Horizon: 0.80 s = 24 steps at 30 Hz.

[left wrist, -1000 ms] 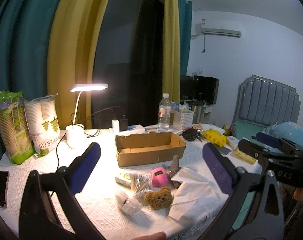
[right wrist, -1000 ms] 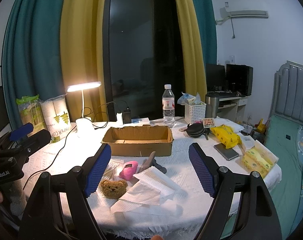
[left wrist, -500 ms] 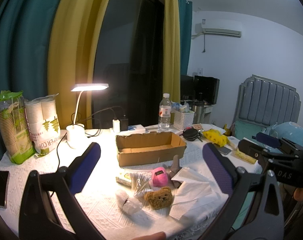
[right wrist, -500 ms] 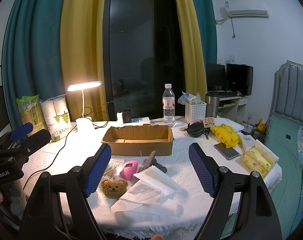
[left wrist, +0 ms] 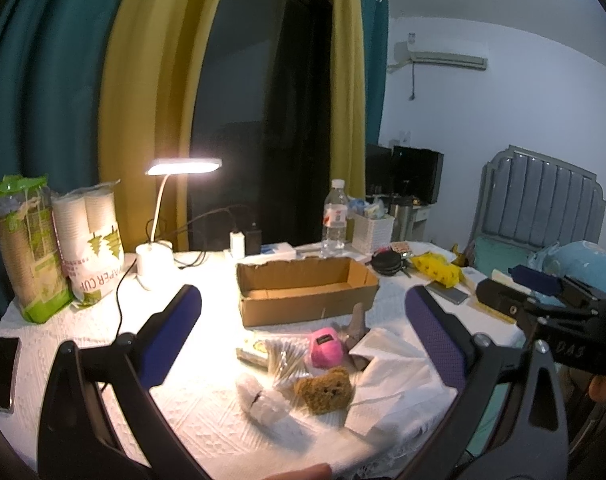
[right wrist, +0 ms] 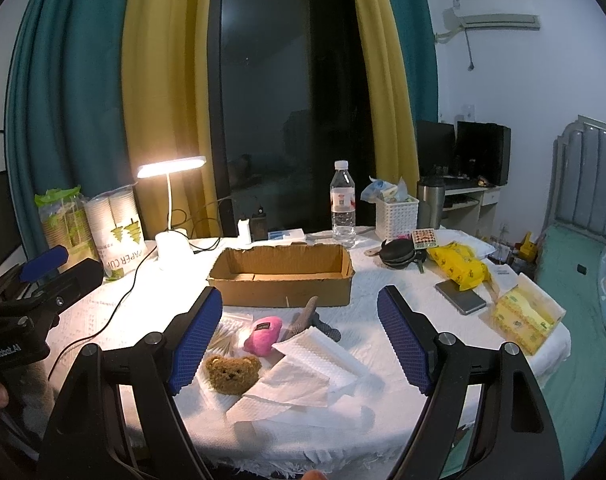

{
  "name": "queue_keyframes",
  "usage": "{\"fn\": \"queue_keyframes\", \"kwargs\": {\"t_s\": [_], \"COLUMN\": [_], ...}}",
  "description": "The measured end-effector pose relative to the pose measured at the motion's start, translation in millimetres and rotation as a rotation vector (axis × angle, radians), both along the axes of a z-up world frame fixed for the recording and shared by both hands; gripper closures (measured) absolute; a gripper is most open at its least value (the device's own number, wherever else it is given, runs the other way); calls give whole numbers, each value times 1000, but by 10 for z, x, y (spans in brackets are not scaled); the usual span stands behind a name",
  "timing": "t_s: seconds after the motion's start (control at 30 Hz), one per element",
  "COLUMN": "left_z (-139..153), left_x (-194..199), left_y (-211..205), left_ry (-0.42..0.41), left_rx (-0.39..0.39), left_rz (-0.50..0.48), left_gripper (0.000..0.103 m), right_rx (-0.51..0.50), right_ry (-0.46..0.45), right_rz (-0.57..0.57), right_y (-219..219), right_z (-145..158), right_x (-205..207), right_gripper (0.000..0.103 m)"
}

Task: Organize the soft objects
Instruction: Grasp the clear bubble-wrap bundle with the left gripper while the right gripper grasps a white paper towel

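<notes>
- Left wrist view: nothing has moved since the earlier frames; both tongs hang where they were. The left tongs are released, jaws wide and empty, raised over the near edge of the desk, apparently framing the heap before a first pick.
- The soft things lie together in front of the box: bear, pink pouch, grey toy, tissues and a clear wrapped bundle.
- The box stands open and looks empty, just behind the heap, probably as the bin.
- Right wrist view: the right tongs are likewise released and hold nothing.
- A white basket behind the box holds small packets; a yellow tissue pack lies well apart at the right.
</notes>
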<state>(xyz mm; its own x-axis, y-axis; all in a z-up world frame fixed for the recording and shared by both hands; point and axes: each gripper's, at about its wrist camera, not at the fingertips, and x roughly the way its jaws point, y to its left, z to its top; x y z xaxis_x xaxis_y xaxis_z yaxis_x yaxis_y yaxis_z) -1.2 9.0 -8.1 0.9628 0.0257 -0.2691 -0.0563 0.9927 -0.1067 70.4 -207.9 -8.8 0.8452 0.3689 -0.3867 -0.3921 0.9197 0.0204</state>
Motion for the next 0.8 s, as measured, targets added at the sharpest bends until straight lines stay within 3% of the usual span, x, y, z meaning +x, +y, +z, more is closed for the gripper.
{"fn": "queue_keyframes", "kwargs": {"t_s": [0.8], "left_z": [-1225], "left_x": [890], "left_y": [358], "left_ry": [411], "left_rx": [-61], "left_rz": [23], "left_gripper": [1], "right_rx": [-101], "right_ry": [336], "right_rz": [35], "right_y": [320], "right_z": [-1076], "right_x": [818], "right_gripper": [20]}}
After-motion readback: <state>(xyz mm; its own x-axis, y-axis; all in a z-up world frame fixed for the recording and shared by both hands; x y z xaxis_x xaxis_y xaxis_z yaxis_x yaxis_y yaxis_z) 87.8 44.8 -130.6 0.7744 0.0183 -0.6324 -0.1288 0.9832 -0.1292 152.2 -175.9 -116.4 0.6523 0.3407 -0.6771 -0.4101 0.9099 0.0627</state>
